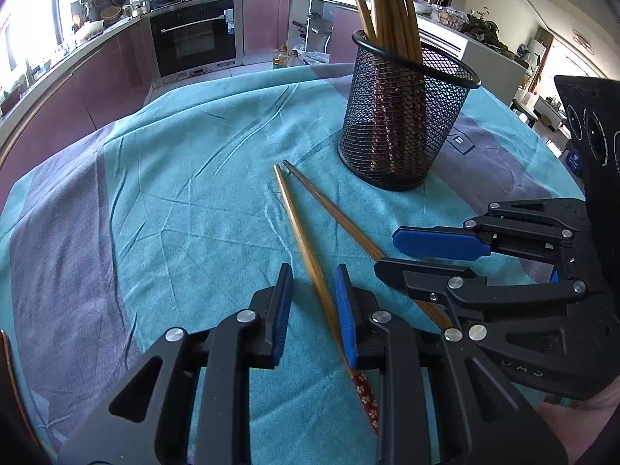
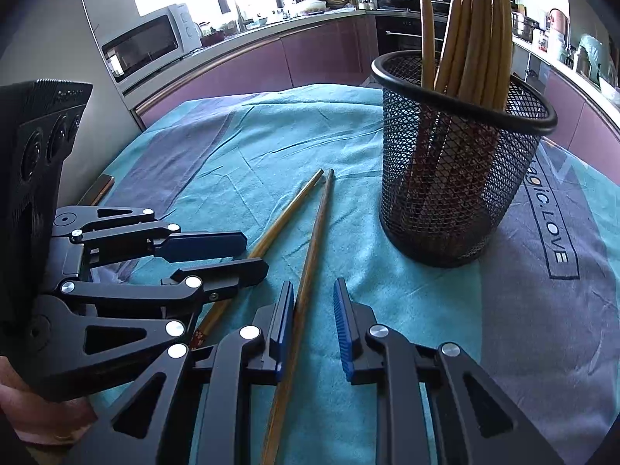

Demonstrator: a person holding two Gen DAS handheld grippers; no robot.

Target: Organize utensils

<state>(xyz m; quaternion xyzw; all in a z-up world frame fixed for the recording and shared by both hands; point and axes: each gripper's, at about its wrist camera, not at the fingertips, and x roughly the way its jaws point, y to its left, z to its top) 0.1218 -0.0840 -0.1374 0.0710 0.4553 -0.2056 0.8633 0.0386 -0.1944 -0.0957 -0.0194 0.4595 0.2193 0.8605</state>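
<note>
Desk [image 1: 162, 178] draped in teal-and-grey cloth [image 2: 407, 310], kitchen cabinets and oven behind. Black mesh holder [image 1: 403, 116] upright on the cloth toward the far right, packed with a bundle of chopsticks [image 1: 391, 7] leaning out over the rim. Left tool [image 1: 314, 310] low over the cloth, jaws apart, straddling left chopstick [image 1: 298, 232]; stick runs lengthwise through the gap close to the right-side blue pad, contact not certain, red flowered end poking out back toward the camera. Right tool [image 2: 313, 321] likewise spread, right chopstick [image 2: 314, 244] passing through the gap hard against the left-side blue pad, the other pad well clear. Both loose sticks flat on the cloth, tips nearly meeting just in front of the holder, handle ends splayed apart toward the tools. Tools side by side, near each other.
</note>
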